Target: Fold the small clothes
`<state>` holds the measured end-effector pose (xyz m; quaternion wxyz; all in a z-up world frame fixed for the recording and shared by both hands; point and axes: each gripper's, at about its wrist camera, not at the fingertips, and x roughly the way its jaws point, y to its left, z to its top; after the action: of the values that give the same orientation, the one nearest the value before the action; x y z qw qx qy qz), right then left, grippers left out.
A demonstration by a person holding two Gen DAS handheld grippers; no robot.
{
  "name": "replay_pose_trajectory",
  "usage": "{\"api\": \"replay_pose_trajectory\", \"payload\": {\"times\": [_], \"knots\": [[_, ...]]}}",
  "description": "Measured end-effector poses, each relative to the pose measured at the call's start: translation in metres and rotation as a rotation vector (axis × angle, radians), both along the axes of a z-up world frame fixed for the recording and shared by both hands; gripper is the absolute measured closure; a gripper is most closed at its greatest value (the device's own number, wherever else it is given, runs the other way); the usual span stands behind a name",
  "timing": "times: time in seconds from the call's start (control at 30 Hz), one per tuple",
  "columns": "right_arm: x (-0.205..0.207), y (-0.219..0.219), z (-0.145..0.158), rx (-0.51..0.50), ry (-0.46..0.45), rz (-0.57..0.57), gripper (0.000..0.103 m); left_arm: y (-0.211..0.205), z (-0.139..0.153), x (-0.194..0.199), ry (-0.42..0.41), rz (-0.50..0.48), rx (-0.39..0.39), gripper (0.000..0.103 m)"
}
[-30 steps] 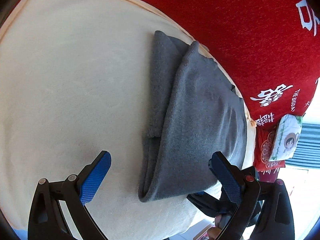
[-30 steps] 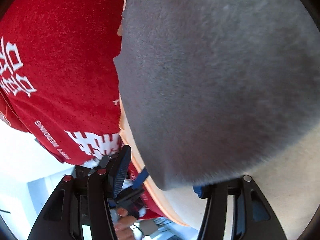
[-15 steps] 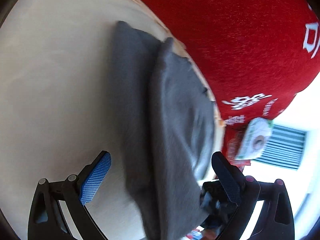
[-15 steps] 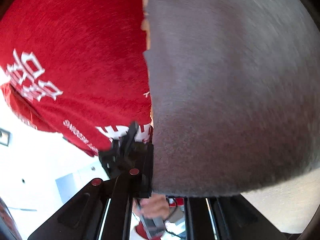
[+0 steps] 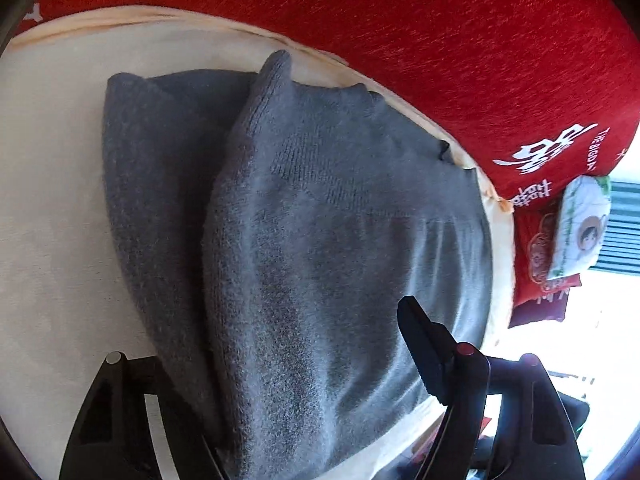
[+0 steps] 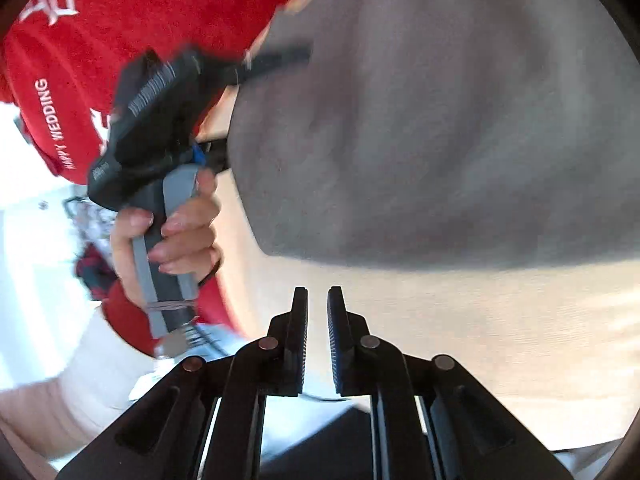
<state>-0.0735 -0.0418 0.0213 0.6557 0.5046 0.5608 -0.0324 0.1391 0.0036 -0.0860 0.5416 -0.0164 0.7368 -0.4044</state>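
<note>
A grey fleece garment (image 5: pixel 340 220) lies folded over itself on a cream padded surface (image 5: pixel 52 200). My left gripper (image 5: pixel 296 312) straddles its near end and its jaws are closing. The right finger (image 5: pixel 420 340) rests above the cloth; the left finger is hidden under the fold. The right wrist view shows that gripper (image 6: pixel 268 108) at the garment's (image 6: pixel 440 120) left edge, held by a hand (image 6: pixel 180 236). My right gripper (image 6: pixel 318 290) hovers over the cream surface (image 6: pixel 480 320), clear of the garment. Its jaws stand a narrow gap apart, opening, with nothing between them.
A red cloth with white lettering (image 5: pixel 440 40) runs along the far edge of the cream surface and also shows in the right wrist view (image 6: pixel 140 8). A small printed tissue pack (image 5: pixel 580 228) sits beyond the right end. Bright floor lies past the surface's edge.
My left gripper slid right onto the garment and its jaws narrowed around the near end. My right gripper closed on the garment's edge, then let go and pulled up and back.
</note>
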Motion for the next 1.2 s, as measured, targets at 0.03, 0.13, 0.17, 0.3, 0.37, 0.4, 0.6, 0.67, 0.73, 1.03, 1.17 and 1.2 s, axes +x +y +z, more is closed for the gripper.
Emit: {"api": "replay_pose_trajectory", "payload": {"times": [0.03, 0.13, 0.17, 0.3, 0.37, 0.4, 0.6, 0.67, 0.73, 1.03, 1.17, 1.2], "knots": [[-0.007, -0.017, 0.008, -0.081, 0.016, -0.032, 0.090, 0.000, 0.001, -0.001, -0.011, 0.002, 0.010, 0.029], [-0.019, -0.050, 0.010, -0.238, 0.089, -0.067, 0.094, 0.000, 0.001, -0.002, -0.077, -0.005, 0.085, 0.046], [-0.020, -0.055, 0.009, -0.265, 0.106, -0.058, 0.094, 0.000, 0.001, -0.003, -0.095, -0.008, 0.107, 0.059], [-0.020, -0.058, -0.022, -0.291, 0.197, 0.033, 0.096, 0.004, 0.007, -0.005, -0.150, -0.011, 0.123, 0.082], [-0.022, -0.048, -0.027, -0.315, 0.170, 0.061, 0.097, 0.004, 0.014, -0.008, -0.179, -0.009, 0.125, 0.083], [-0.021, -0.046, -0.025, -0.331, 0.166, 0.079, 0.098, 0.002, 0.021, -0.010, -0.194, -0.007, 0.117, 0.083], [-0.030, -0.054, -0.027, -0.252, 0.127, 0.039, 0.098, -0.018, 0.074, -0.032, -0.253, -0.004, 0.017, 0.085], [-0.040, -0.065, -0.031, -0.198, 0.106, 0.004, 0.098, -0.032, 0.093, -0.040, -0.267, -0.001, -0.010, 0.085], [-0.047, -0.071, -0.032, -0.145, 0.087, -0.033, 0.098, -0.048, 0.108, -0.048, -0.279, -0.003, -0.033, 0.085], [-0.117, -0.131, -0.017, -0.058, 0.015, -0.251, 0.097, -0.177, 0.137, -0.139, -0.391, -0.205, -0.069, 0.085], [-0.143, -0.165, -0.022, -0.021, -0.004, -0.352, 0.097, -0.236, 0.114, -0.193, -0.453, -0.330, -0.015, 0.085], [-0.148, -0.170, -0.024, -0.005, -0.004, -0.369, 0.097, -0.246, 0.107, -0.204, -0.479, -0.359, 0.006, 0.085]]}}
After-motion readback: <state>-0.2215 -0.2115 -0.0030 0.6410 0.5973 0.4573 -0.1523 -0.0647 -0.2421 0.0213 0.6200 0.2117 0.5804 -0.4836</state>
